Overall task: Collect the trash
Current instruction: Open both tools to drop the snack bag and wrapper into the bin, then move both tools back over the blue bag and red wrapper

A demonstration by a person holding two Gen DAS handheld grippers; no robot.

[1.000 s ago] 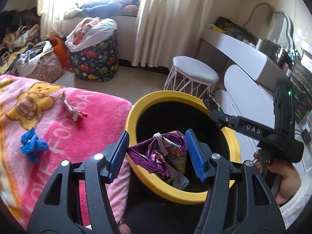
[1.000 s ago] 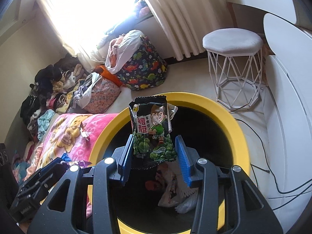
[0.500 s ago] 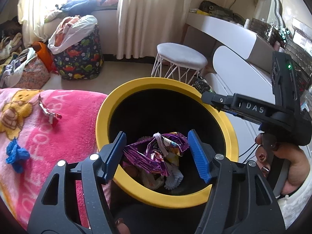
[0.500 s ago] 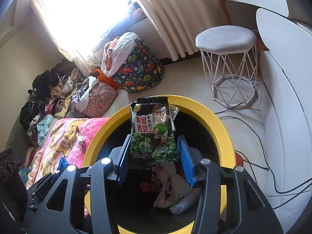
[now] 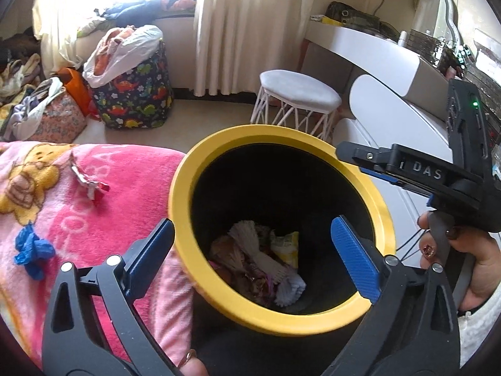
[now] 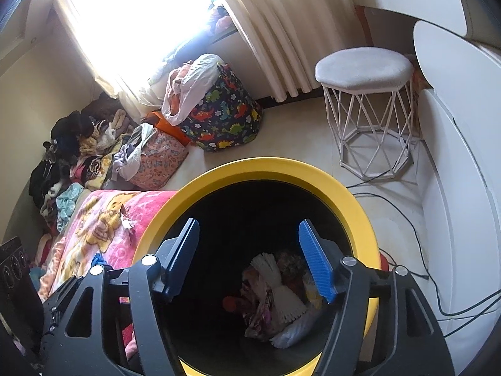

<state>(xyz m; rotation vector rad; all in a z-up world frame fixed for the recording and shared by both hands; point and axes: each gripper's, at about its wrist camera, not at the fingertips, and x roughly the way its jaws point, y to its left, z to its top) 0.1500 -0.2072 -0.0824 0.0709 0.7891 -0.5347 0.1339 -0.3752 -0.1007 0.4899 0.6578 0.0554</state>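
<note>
A black bin with a yellow rim (image 5: 231, 139) (image 6: 281, 166) stands beside the pink blanket. Wrappers and white trash (image 5: 260, 260) (image 6: 275, 294) lie at its bottom. My left gripper (image 5: 253, 250) is open and empty over the bin mouth. My right gripper (image 6: 250, 260) is open and empty above the bin too; its body shows in the left wrist view (image 5: 438, 185). A crumpled red-and-silver wrapper (image 5: 89, 181) and a blue crumpled piece (image 5: 31, 250) lie on the blanket (image 5: 78, 219).
A white stool (image 5: 297, 94) (image 6: 366, 106) stands beyond the bin, with a white desk (image 5: 369, 53) at right. A dinosaur-print bag (image 5: 134, 94) (image 6: 219, 116) and clothes piles (image 6: 78, 150) sit by the window. Cables (image 6: 438, 266) run on the floor.
Both grippers opened. The purple wrapper left my left gripper and the green pea packet left my right gripper; both dropped into the bin.
</note>
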